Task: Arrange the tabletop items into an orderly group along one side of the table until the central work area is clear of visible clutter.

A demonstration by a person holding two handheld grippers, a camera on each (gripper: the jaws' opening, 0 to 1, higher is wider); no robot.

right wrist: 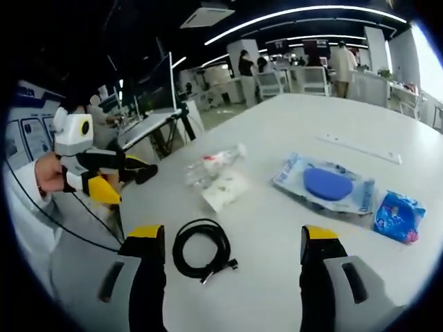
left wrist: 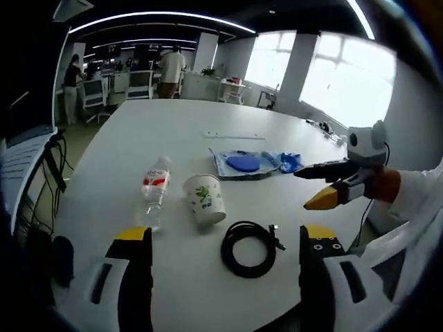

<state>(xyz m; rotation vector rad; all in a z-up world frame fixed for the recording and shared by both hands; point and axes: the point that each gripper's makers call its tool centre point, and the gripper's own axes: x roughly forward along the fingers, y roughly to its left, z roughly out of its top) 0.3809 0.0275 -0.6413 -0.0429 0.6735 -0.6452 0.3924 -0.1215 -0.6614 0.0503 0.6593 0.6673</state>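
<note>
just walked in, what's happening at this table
A person holds a gripper in each hand over a white table, both open and empty. The left gripper and right gripper both face a coiled black cable. A tipped paper cup, water bottle, blue packet and small blue pouch lie untouched.

Your worktop [left wrist: 173, 131] looks smooth, matt white. The bottle [left wrist: 155, 190] is clear plastic, the cup [left wrist: 204, 198] paper, the coiled cable [left wrist: 249, 247] matt black, the packet [right wrist: 325, 183] glossy film.
</note>
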